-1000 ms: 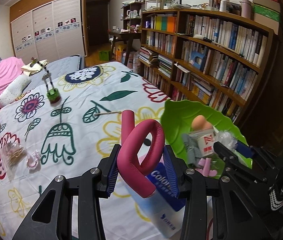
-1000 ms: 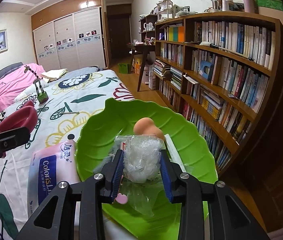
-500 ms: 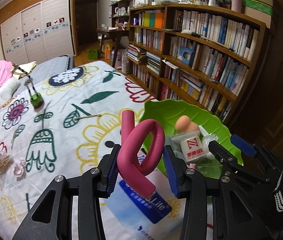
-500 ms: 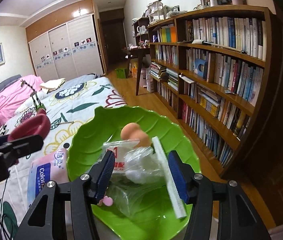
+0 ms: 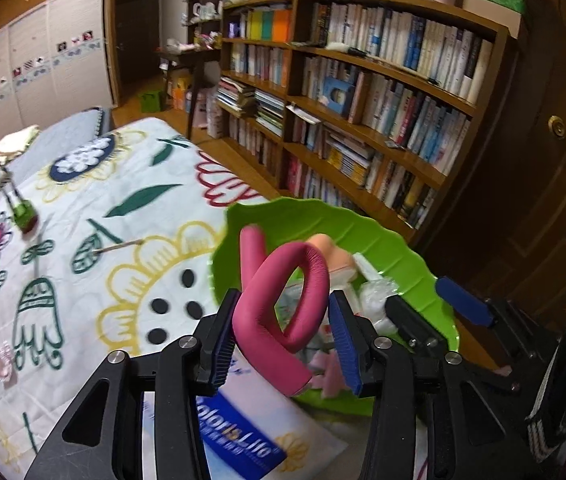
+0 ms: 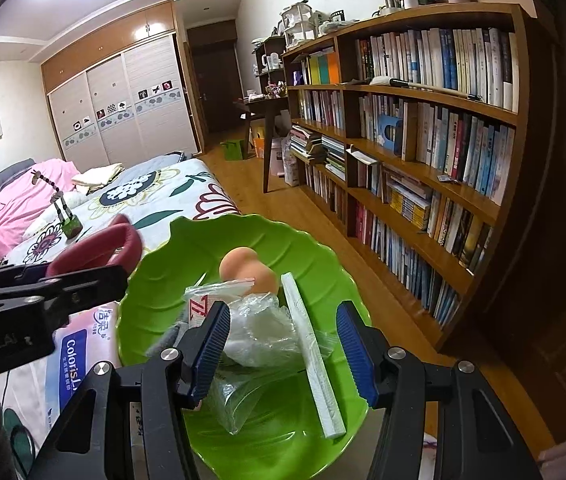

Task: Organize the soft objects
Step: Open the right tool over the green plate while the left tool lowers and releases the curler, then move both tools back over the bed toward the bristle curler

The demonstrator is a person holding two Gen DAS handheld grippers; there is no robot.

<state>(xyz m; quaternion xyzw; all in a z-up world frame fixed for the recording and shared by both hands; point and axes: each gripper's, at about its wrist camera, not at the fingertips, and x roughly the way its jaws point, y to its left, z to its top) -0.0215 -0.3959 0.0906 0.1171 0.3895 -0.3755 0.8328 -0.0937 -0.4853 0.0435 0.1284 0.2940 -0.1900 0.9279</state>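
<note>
The pink foam curler (image 5: 283,300), bent into a loop, sits between the pads of the left gripper (image 5: 283,336), whose jaws are opening; its left side rests against the left pad, while a gap shows at the right pad. It hangs over the near rim of the green leaf-shaped plate (image 5: 403,248), toward nine o'clock of the plate in the right wrist view. The step in hand looks like releasing the curler into the plate. The right gripper (image 6: 283,344) stands open over the crumpled plastic bag (image 6: 259,328), clear of it; the peach sponge (image 6: 247,268) lies at twelve o'clock. Next, the left gripper probably needs to let go fully and withdraw.
</note>
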